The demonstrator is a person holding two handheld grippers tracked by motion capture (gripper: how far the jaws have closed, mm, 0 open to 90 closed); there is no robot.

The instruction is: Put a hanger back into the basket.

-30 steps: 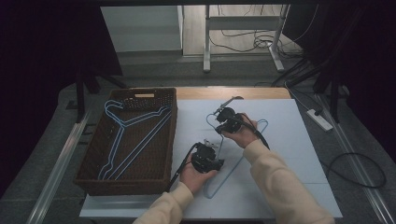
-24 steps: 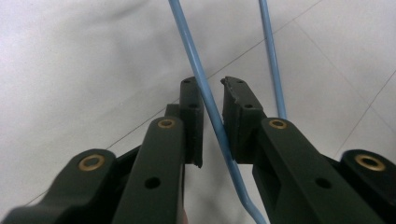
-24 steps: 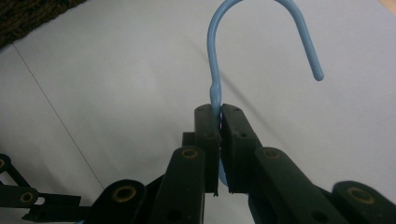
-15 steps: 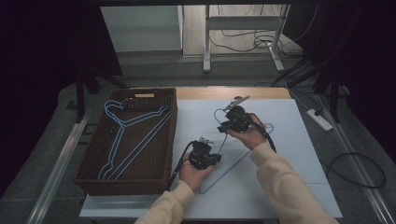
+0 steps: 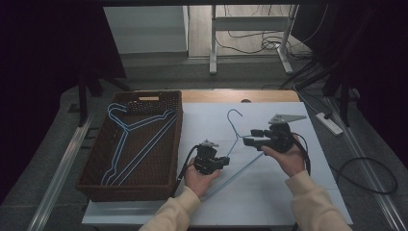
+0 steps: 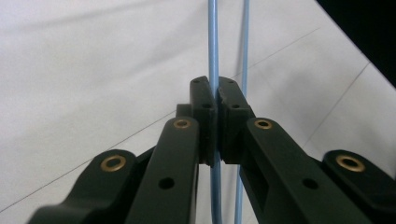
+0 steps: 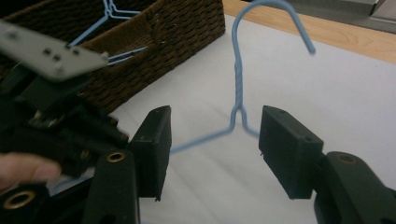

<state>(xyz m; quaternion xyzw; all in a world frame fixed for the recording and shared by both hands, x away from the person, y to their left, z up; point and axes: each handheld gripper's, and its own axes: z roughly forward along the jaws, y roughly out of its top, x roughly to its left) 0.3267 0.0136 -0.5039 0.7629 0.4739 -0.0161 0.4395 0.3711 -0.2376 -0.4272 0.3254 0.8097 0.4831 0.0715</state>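
High view: a blue wire hanger point(image 5: 234, 144) lies on the white table sheet point(image 5: 288, 192), just right of the wicker basket point(image 5: 179, 139); the left gripper point(image 5: 222, 161) is clamped on the hanger's lower wire, while the right gripper point(image 5: 248, 137) stands with jaws apart at the hanger's neck, holding nothing; the basket holds other blue hangers point(image 5: 130, 144), lying flat and overlapping, their number unclear.

Left gripper view: the jaws are closed tight on one blue wire point(image 6: 214, 70) of the hanger; a second wire runs just beside, outside the grip; judged well held, provided the pads stay square to the wire so it cannot twist.

Right gripper view: the right gripper point(image 7: 212, 140) is wide open either side of the twisted neck point(image 7: 238, 79), below the hook point(image 7: 271, 18); closing squarely on the twist, not the thin shoulders, would likely give the firmer hold; the basket point(image 7: 154, 51) lies beyond.
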